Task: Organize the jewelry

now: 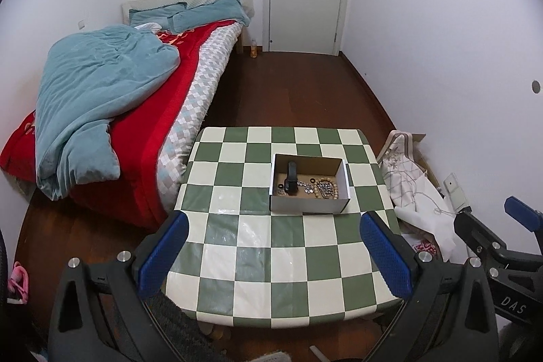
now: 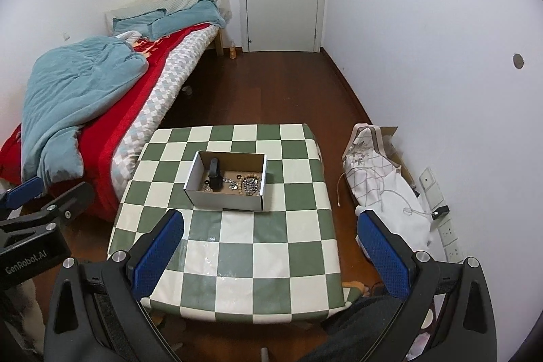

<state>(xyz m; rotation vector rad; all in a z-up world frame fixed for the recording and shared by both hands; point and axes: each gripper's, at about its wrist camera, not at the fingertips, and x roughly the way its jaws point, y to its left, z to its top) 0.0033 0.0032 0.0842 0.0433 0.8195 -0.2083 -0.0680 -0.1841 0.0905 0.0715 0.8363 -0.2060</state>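
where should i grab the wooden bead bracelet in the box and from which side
Take the wooden bead bracelet on its near arc of beads, coming straight down from above. It lies flat on the floor of the open cardboard box, whose upright walls block a sideways approach. A silver chain sits piled inside the loop, so pinch only the beads.

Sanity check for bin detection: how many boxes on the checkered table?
1. A white cardboard box near the middle of the checkered table, holding the jewelry. Nothing else shows on the tabletop.
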